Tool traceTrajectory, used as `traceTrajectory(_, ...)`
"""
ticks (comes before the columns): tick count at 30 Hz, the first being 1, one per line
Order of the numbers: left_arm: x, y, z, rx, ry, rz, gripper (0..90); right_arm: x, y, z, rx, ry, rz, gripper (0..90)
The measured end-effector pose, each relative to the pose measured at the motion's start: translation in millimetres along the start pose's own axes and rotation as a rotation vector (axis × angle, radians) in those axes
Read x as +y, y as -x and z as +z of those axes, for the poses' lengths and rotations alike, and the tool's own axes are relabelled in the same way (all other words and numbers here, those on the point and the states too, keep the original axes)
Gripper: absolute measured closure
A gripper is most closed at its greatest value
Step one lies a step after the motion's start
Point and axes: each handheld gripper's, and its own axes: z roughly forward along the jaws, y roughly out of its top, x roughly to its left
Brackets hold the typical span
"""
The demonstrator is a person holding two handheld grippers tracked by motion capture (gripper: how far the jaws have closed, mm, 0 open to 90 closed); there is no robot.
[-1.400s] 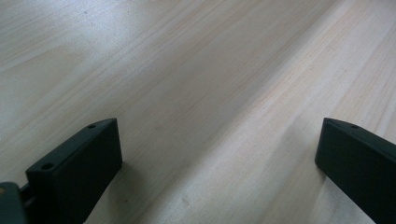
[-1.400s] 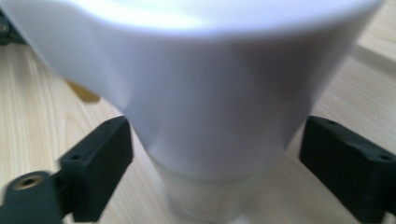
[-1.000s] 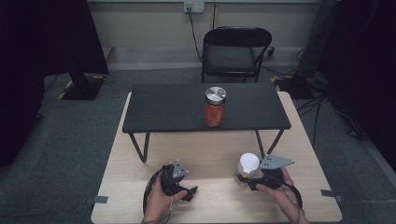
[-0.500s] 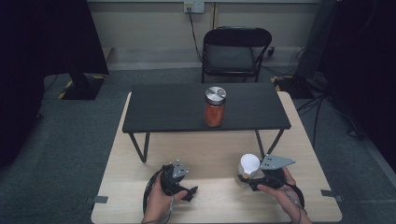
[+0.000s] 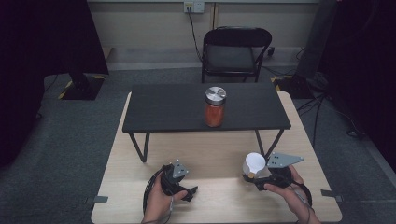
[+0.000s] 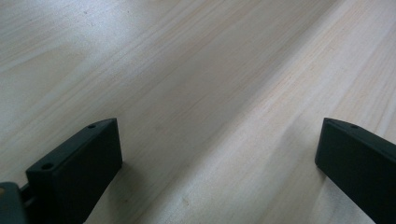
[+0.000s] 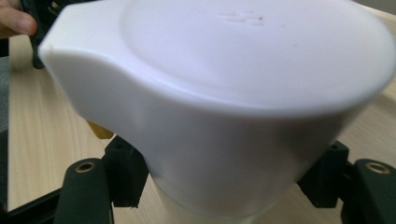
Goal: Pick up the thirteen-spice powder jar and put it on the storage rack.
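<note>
Right gripper (image 5: 256, 176) in your right hand was clenched on a white flip-cap bottle (image 5: 255, 164), pads squeezing its sides just below the wide cap (image 7: 243, 60); bottle sat at the near right of the light wood table (image 5: 219, 154). Your left gripper (image 5: 186, 190) rested at near left, jaws spread wide w/ nothing btwn them, bare wood under. Red jar (image 5: 215, 107) w/ silver lid stood on the black low bench (image 5: 163, 109) farther off, well apart from both.

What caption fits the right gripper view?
The right gripper clamps a white cap above the wooden table.
</note>
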Motion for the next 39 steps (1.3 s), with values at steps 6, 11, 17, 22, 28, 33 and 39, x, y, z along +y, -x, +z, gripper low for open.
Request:
traceTrajectory(6, 0.0, 0.0, 0.0, 0.0, 0.0, 0.0, 0.0, 11.2, 3.4, -15.3, -0.006, 0.003, 0.0, 30.3)
traceTrajectory(11, 0.0, 0.0, 0.0, 0.0, 0.0, 0.0, 0.0, 18.0, 6.0, -24.5, -0.002, 0.011, 0.006, 30.3)
traceTrajectory(17, -0.1, 0.0, 0.0, 0.0, 0.0, 0.0, 0.0, 29.2, 5.8, -32.9, 0.003, 0.02, -0.002, 30.3)
traceTrajectory(22, -0.1, 0.0, 0.0, 0.0, 0.0, 0.0, 0.0, 38.9, 7.0, -38.3, 0.011, 0.028, -0.005, 30.3)
traceTrajectory(28, 0.0, -0.1, 0.0, 0.0, 0.0, 0.0, 0.0, 52.1, 8.6, -46.6, 0.016, 0.042, -0.014, 30.3)
traceTrajectory(33, 0.0, -0.1, 0.0, 0.0, 0.0, 0.0, 0.0, 62.4, 10.2, -53.1, 0.015, 0.045, -0.009, 30.3)
traceTrajectory(39, 0.0, -0.1, 0.0, 0.0, 0.0, 0.0, 0.0, 74.9, 12.0, -61.5, 0.014, 0.051, -0.008, 30.3)
